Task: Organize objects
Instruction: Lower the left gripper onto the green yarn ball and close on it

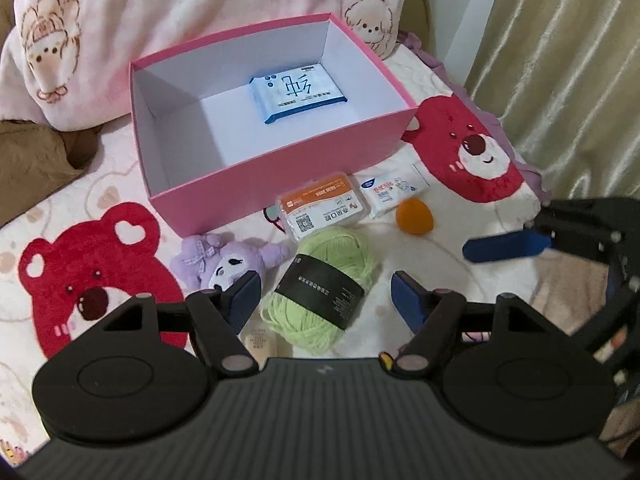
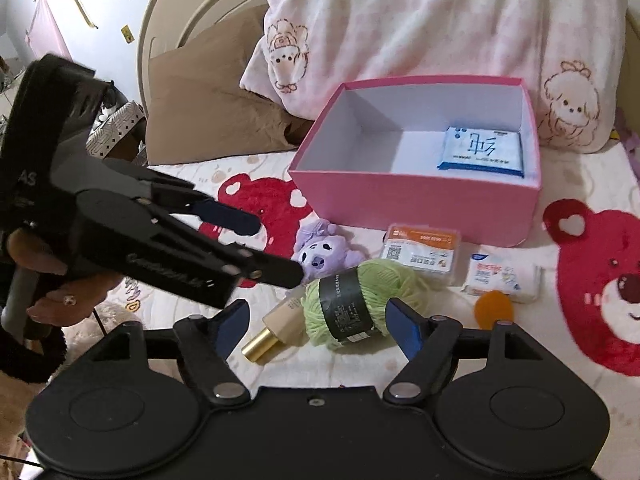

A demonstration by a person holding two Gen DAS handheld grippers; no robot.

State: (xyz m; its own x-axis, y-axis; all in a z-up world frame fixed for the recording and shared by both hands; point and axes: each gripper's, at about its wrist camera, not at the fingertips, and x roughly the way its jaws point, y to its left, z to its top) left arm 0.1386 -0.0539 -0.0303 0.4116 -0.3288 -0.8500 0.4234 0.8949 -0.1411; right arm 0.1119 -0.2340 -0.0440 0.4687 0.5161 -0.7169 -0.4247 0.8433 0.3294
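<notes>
Green yarn ball [image 1: 320,286] with black paper band lies between the wide-open left gripper [image 1: 326,298]; right gripper [image 2: 316,322], also wide, should close squarely across the band.

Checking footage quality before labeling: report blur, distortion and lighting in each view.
Left wrist view: right gripper at the edge is motion-blurred; pink box edges bow from the fisheye; soft, even light. Right wrist view: left gripper is slightly smeared; yarn ball sharp; corners vignette black.
</notes>
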